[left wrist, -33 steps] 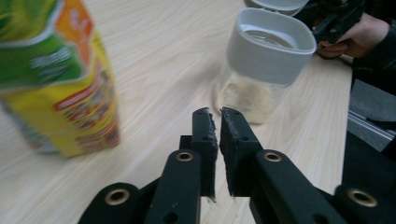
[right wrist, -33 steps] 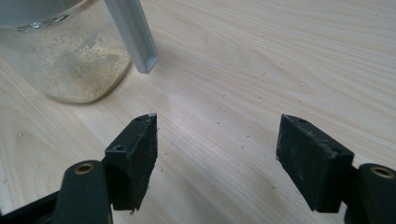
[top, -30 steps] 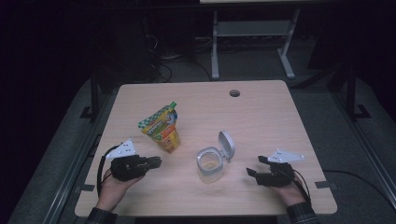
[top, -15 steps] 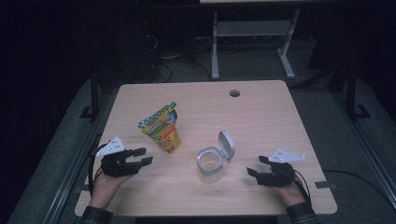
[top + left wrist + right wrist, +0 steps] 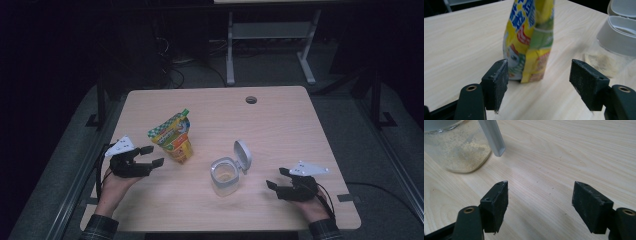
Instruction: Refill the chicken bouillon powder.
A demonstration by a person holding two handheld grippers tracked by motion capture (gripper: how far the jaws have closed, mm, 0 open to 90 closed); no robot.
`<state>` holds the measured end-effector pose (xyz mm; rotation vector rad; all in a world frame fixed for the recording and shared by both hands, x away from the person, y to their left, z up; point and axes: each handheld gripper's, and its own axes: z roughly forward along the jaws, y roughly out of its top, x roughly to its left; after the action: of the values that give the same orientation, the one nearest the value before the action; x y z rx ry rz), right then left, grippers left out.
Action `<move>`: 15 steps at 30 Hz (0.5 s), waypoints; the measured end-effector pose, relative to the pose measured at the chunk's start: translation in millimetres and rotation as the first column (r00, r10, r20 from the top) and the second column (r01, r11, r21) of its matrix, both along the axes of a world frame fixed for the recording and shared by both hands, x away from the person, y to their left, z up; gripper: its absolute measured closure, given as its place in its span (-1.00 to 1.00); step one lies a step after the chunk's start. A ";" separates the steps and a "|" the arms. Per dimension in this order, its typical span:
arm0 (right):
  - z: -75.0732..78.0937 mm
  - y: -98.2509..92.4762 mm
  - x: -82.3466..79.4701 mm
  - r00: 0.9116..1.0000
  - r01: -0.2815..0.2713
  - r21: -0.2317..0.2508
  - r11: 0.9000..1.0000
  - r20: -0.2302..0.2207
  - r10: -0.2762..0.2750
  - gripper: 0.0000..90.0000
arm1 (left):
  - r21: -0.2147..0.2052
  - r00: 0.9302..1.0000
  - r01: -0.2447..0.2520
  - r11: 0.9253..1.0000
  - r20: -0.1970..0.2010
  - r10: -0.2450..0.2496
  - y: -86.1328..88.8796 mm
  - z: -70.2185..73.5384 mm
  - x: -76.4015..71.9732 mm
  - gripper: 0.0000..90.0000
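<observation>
Item: snack pouch (image 5: 173, 138), yellow and green, standing upright on the wooden table (image 5: 280, 130) toward its left half, just ahead of the left gripper (image 5: 150, 156). That gripper's jaws had just been opening and stood well apart with nothing between them; in the left gripper view the pouch (image 5: 530, 40) stood beyond the pads, untouched. Item: clear plastic jar (image 5: 224, 176), hinged lid (image 5: 242, 156) flipped up, a shallow layer of pale crumbs at the bottom, placed near the table's middle, right of the pouch. The right gripper (image 5: 278, 179) rested near the table's right front edge, jaws wide and empty, the jar (image 5: 456, 147) a little way beyond them. Risks, as judged: the pouch was light and narrow-footed, so a pad brushing it on the approach could topple it toward the jar; a grip taken low on the soft foil could crumple it and spill contents. The open jar, unsteadied, could slide or tip if knocked, and its raised lid could catch a passing jaw.
</observation>
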<state>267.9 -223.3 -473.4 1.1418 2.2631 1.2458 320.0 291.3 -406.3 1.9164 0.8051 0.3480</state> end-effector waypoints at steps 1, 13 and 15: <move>0.0 0.0 0.0 1.000 0.000 -0.002 1.000 0.000 0.000 -0.36 | -0.003 1.000 0.000 1.000 0.002 0.000 -0.4 1.1 2.3 -0.31; -0.2 0.5 3.1 1.000 -0.008 -0.006 1.000 0.004 0.008 -0.36 | -0.056 0.999 0.003 0.998 0.032 -0.002 -7.3 9.9 21.4 -0.31; -0.3 1.0 4.0 1.000 -0.011 -0.009 1.000 0.005 0.011 -0.36 | -0.057 0.999 0.006 0.998 0.042 -0.004 -8.6 10.3 24.0 -0.31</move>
<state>271.9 -222.2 -473.7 1.1232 2.2723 1.2400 344.0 282.7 -396.0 1.8518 0.7746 0.3568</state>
